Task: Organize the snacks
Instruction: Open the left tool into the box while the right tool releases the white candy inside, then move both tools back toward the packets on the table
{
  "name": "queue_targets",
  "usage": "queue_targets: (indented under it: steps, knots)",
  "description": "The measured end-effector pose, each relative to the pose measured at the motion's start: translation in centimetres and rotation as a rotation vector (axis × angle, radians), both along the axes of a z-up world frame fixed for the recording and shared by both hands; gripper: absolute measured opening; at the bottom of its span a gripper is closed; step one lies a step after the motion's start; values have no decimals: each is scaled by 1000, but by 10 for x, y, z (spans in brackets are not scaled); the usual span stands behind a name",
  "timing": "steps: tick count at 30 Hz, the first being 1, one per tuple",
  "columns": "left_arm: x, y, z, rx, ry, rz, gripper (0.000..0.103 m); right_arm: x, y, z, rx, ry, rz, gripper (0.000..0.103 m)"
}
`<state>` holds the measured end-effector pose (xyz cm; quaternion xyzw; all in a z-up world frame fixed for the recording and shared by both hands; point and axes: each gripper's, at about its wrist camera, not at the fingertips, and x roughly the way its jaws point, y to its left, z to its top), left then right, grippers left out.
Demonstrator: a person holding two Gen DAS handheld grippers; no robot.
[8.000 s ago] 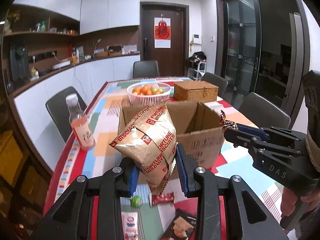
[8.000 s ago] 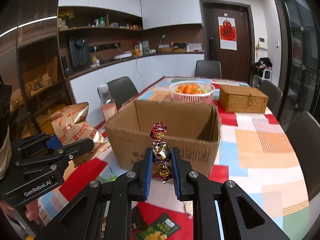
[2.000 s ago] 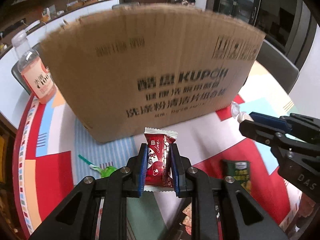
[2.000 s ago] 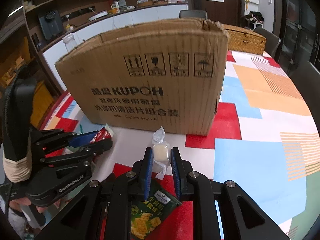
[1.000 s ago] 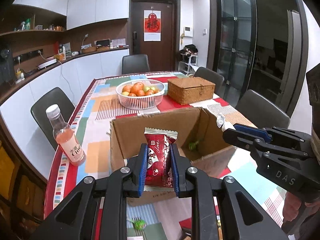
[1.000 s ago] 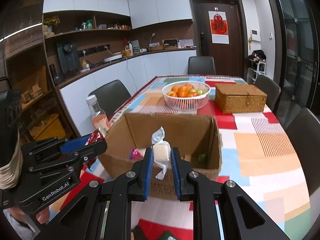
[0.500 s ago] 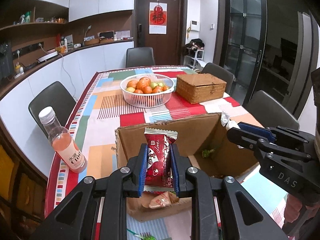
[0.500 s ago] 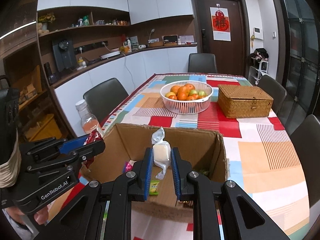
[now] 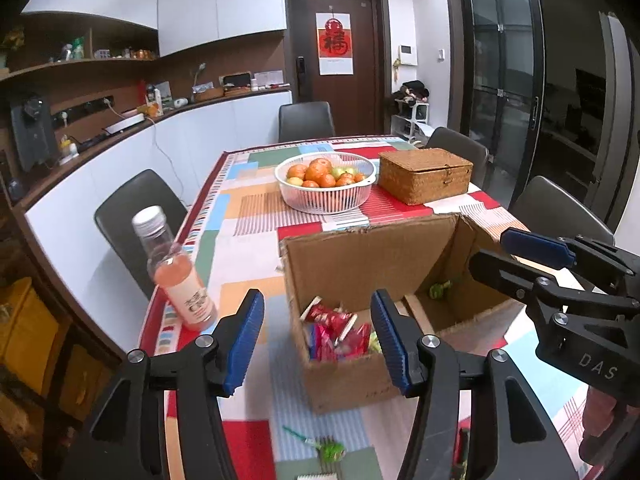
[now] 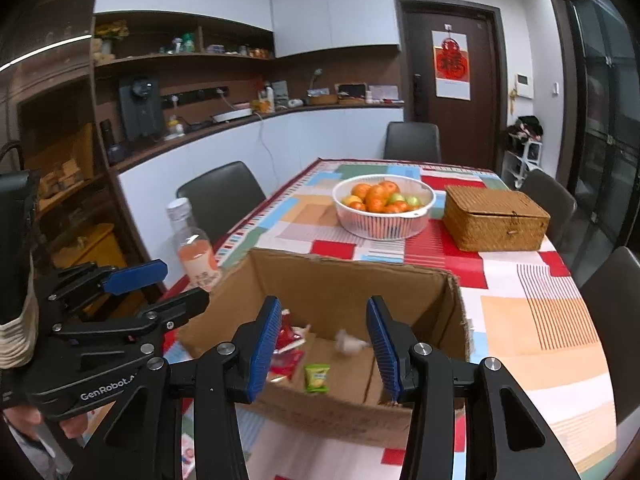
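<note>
Both the left gripper (image 9: 318,338) and the right gripper (image 10: 322,350) are held over the open cardboard box (image 10: 352,280) on the counter (image 10: 520,320), jaws opening with nothing between them. Red snack packets (image 9: 336,328) and a white-wrapped candy (image 10: 348,344) are seen inside the box.

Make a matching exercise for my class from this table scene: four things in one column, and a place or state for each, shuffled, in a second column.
Things
1. bottle
2. fruit bowl
3. wicker box
4. cardboard box

Descriptions
A. open, with snack packets inside
B. lid closed, right of the fruit
C. upright near the table's left edge, holding pink drink
D. white, holding oranges

Pairs: 1-C, 2-D, 3-B, 4-A
</note>
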<state>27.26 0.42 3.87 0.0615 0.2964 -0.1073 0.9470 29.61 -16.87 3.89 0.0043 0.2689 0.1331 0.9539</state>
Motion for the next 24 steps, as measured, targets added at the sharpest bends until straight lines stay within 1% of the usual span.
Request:
queue_targets:
  steps: [4, 8, 11, 17, 20, 23, 24]
  knots:
    - [-25, 6, -1, 7, -6, 0, 56, -19, 7, -1, 16, -5, 24, 45]
    - [-49, 11, -9, 10, 6, 8, 57, -39, 15, -10, 13, 13, 54, 45]
    - [-66, 14, -19, 14, 23, 9, 59, -52, 16, -19, 4, 39, 50, 45]
    - [-95, 17, -49, 27, 82, 14, 61, -77, 15, -42, -26, 103, 21, 45]
    - [-103, 21, -63, 28, 115, 27, 61, -85, 12, -57, -14, 150, 7, 45]
    - [-106, 28, -79, 9, 162, 38, 61, -88, 16, -71, -32, 188, 5, 45]
    - [-108, 29, -86, 15, 176, 45, 61, -89, 18, -75, -42, 196, 3, 45]
